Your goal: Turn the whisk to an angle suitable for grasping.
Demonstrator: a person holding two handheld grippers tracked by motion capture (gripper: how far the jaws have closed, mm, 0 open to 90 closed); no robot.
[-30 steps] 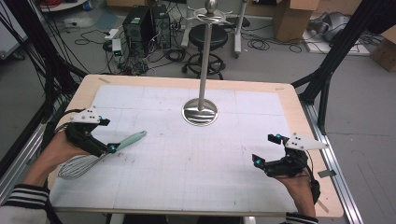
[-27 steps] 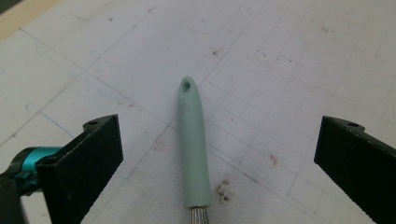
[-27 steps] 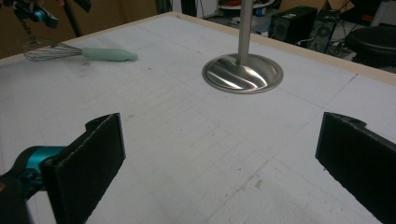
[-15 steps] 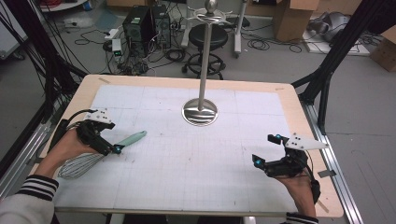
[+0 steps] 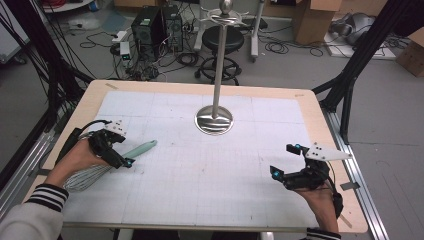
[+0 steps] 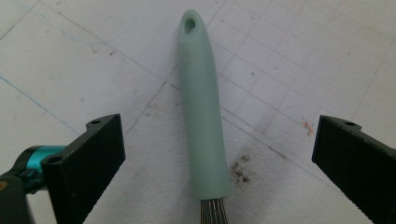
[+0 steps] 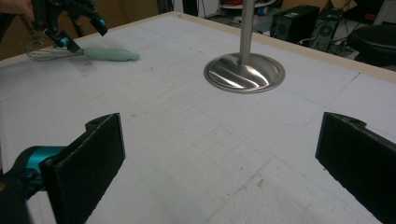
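Left claw (image 6: 212,154), jaws apart and just closing, straddles the mint-green silicone whisk handle (image 6: 201,107); centre it, then clamp squarely.

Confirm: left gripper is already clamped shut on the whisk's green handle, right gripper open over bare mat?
Not clamped. In the left gripper view the left gripper has its jaws wide apart either side of the whisk's green handle, just starting to close, pads clear of it. The right gripper is open over bare mat, as stated.
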